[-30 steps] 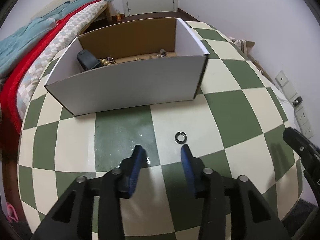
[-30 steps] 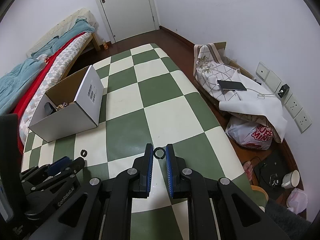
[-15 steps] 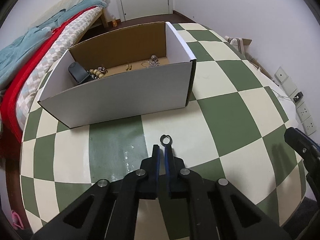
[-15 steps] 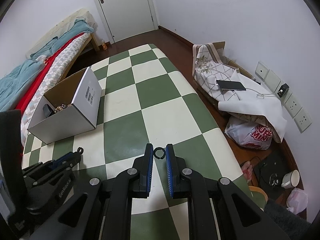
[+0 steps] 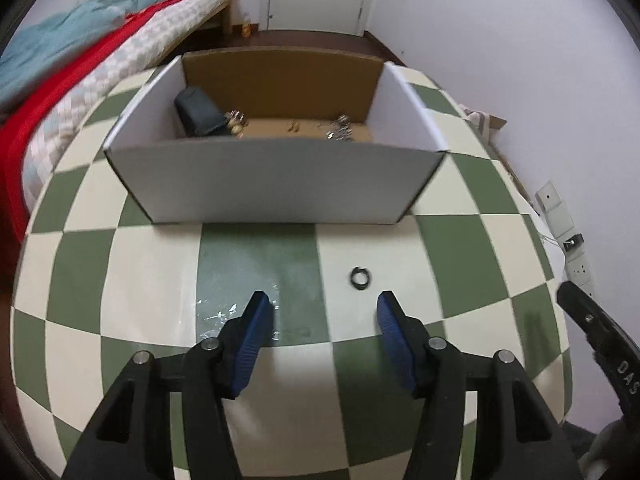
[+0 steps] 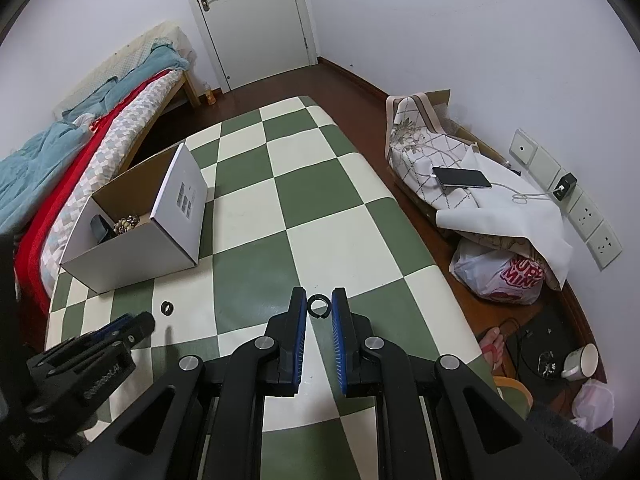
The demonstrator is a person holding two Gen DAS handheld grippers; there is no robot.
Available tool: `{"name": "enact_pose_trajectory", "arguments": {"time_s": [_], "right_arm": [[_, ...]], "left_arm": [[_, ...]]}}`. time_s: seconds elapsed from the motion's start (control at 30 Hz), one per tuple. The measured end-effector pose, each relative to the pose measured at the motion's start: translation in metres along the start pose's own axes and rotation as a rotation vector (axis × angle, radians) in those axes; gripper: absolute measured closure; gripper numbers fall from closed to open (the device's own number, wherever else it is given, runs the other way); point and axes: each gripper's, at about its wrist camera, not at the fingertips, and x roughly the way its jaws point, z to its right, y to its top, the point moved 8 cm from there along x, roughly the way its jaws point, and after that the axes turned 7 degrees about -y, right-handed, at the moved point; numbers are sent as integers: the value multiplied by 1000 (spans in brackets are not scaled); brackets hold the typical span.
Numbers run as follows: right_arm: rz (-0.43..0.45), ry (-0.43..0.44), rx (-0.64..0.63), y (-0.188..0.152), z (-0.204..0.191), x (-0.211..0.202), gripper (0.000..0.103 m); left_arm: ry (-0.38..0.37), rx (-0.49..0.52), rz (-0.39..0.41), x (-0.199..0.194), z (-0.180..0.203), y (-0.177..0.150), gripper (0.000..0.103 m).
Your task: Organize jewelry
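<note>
A small dark ring (image 5: 360, 278) lies on a cream square of the checkered table, just ahead of my left gripper (image 5: 320, 306), which is open and empty. It also shows in the right wrist view (image 6: 167, 307). My right gripper (image 6: 319, 307) is shut on a second dark ring (image 6: 319, 306), held between its fingertips above the table. An open white cardboard box (image 5: 276, 176) stands beyond the left gripper, with a dark pouch (image 5: 198, 112), beads and chains inside.
A bed with red and teal bedding (image 6: 80, 152) runs along the table's left side. Right of the table, on the floor, are a cushion with a phone (image 6: 460, 178), plastic bags and a cup. Wall sockets (image 6: 576, 204) sit at the right.
My left gripper held the ring half a second ago; it has opened wide and the ring now lies on the table. The right gripper has stayed shut on its ring.
</note>
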Motion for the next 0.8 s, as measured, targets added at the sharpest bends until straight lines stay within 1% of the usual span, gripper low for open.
{"name": "enact_pose_trajectory", "arguments": {"time_s": [0.03,0.13,0.23,0.33,0.37,0.4,0.43,0.53,0.63,0.8], "right_arm": [[-2,1,7,-1,0,1,90],[-9,4,18,-2,2,3,90],[-17,5,18,-3,4,6,90],[-21,2,21,-3,6,8,90],[-20,0,22,-3,7,8,90],[-18,-2,24,-2,8,8,90],[-16,-4,27,-1,9,7,90],[-12,-8,32,1,12,7,90],[-7,-8,34,4,11,5,90],[6,4,16,8,2,-3,90]], "left_arm": [[8,15,10,1,1,1,50],[37,71,9,7,11,2,50],[90,150,15,16,23,5,50],[87,156,21,18,26,7,51],[84,155,21,17,26,7,54],[84,161,25,16,28,8,71],[84,177,22,16,30,7,94],[91,184,10,14,31,6,93],[83,163,4,12,28,6,93],[69,135,28,-7,23,11,94]]}}
